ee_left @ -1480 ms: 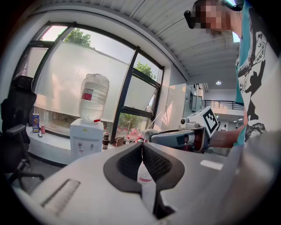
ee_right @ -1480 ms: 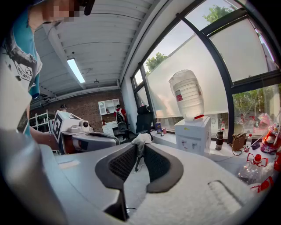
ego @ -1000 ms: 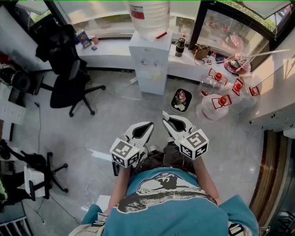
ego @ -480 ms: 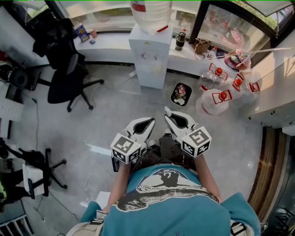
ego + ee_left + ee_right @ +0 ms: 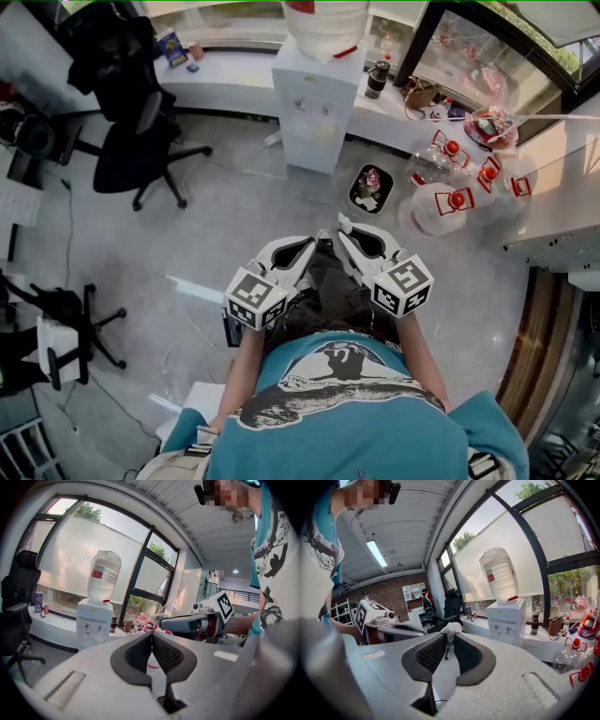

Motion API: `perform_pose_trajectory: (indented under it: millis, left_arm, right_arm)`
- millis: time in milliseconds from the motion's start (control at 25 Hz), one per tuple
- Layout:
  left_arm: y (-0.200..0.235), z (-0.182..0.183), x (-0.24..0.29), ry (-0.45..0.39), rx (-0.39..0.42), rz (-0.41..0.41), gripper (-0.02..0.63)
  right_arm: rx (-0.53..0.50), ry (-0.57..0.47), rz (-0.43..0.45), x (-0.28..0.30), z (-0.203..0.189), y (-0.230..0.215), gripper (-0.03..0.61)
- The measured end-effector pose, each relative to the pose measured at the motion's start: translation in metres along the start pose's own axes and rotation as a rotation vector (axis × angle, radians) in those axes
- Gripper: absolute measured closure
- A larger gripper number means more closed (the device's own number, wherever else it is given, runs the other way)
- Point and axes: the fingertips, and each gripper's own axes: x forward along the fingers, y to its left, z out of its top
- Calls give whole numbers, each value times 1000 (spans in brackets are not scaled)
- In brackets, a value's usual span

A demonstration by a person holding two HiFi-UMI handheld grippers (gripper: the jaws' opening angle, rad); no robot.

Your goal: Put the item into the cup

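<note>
In the head view both grippers are held side by side in front of the person's body, above the grey floor. My right gripper [image 5: 449, 641] is shut on a small crumpled white item [image 5: 451, 629] that sticks out above its pads. That right gripper [image 5: 345, 228] points toward the counter. My left gripper [image 5: 151, 638] has its pads touching at the tips, with nothing between them. In the head view, the left gripper [image 5: 307, 246] stands just left of the right one. No cup shows clearly in any view.
A white water dispenser [image 5: 319, 89] with a bottle on top stands against the window counter. A black bin [image 5: 369, 190] sits on the floor beside it, and several water jugs [image 5: 441, 202] stand to the right. A black office chair [image 5: 131, 141] stands at the left. A dark flask [image 5: 378, 78] is on the counter.
The view has shifted a little, so the dispenser and bin sit slightly higher in the picture. Both grippers stay side by side with their jaws unchanged.
</note>
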Motion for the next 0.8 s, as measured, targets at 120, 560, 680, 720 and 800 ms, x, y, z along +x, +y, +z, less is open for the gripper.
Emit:
perform_pose_trajectory:
  millis: [120,560,680,720,800]
  left_arm:
    - [10,4,0,-5,-11,24,598]
    - [76,29,42,-25,-81,64,600]
    - [99,41,63,-13,-70,77,600]
    - [106,45,71,-9,-64,81,600]
    - [119,53,84,-2,-60,87,600]
  right_arm:
    - [6,8,17,10,3,-5,523]
    - [48,22,48,65,21,-69,523]
    - [48,31,50,83,31,-98,523]
    - [53,31,50,87,34,-108,523]
    - [65,28,49,96,41,-126,523]
